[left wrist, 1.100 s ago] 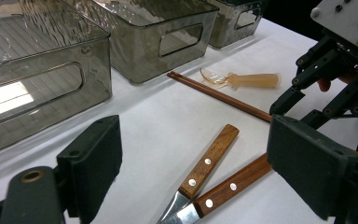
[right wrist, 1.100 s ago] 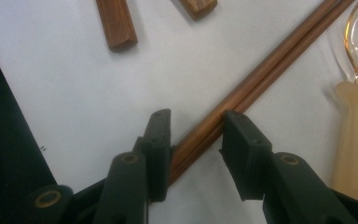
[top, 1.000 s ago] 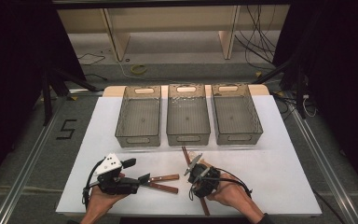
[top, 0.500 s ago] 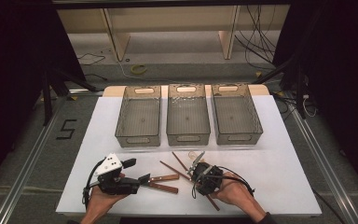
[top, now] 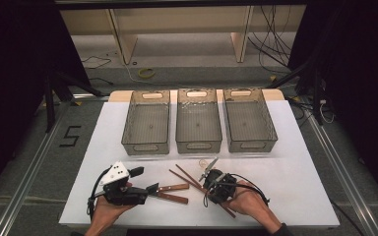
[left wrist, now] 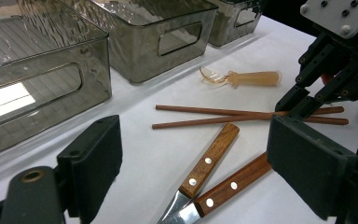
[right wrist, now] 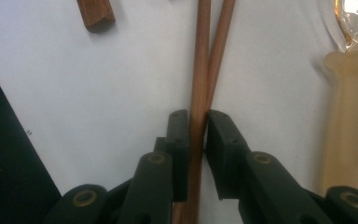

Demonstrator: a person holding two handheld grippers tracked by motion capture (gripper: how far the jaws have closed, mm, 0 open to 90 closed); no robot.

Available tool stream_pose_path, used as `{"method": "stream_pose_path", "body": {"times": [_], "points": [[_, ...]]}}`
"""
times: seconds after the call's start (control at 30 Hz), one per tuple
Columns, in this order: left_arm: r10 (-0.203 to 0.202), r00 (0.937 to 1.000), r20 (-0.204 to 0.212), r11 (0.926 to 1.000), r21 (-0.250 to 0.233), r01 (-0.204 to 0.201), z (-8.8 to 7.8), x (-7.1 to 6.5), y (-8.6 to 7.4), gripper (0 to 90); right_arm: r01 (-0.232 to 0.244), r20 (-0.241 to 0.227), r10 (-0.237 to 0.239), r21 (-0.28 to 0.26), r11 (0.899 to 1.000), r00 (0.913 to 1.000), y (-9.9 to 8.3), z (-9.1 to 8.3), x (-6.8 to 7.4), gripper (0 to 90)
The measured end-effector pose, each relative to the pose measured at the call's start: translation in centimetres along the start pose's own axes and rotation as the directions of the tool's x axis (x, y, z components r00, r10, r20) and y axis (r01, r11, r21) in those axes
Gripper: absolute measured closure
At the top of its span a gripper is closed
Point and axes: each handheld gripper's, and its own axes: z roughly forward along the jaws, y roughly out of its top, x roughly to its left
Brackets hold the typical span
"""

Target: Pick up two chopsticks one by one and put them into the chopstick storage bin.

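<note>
Light falls from above onto the white table (top: 295, 177), bright against a dark surround. Glare streaks the clear bins (left wrist: 51, 56) (left gripper view). The high view is soft; near jaws blur slightly, and shadows stay faint.

I work in a lab or recording studio, not a home. Black curtains (top: 15, 73) hang at both sides of my white counter (top: 300, 177). Beyond it, cables (top: 275, 44) trail across a grey floor (top: 197, 64), past bare wooden legs (top: 120, 39). A taped number 5 (top: 70, 135) marks the floor left of my left tool (top: 147, 188), beside metal rails (top: 27, 182).
</note>
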Motion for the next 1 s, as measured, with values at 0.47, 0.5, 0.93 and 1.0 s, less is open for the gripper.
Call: {"method": "stream_pose_path", "body": {"times": [0.47, 0.5, 0.93, 1.0], "points": [[0.003, 1.0, 0.002, 1.0, 0.003, -0.003, 0.1, 0.0, 0.0, 17.8, 0.02, 0.021, -0.019, -0.004, 1.0, 0.9996, 0.1, -0.4, 0.1, 83.2], [0.003, 1.0, 0.002, 1.0, 0.003, -0.003, 0.1, 0.0, 0.0, 17.8, 0.019, 0.02, -0.019, -0.006, 1.0, 0.9996, 0.1, -0.4, 0.0, 83.3], [0.0, 1.0, 0.0, 1.0, -0.001, 0.0, 0.0, 0.0, 0.0, 17.8, -0.005, 0.006, 0.005, -0.066, 0.998, 1.0, -0.1, -1.9, -0.4, 84.1], [-0.001, 1.0, -0.002, 1.0, -0.002, 0.001, 0.0, 0.0, 0.0, 17.8, -0.009, 0.013, 0.01, -0.083, 0.997, 0.9999, -0.1, -2.3, -0.6, 84.2]]}}
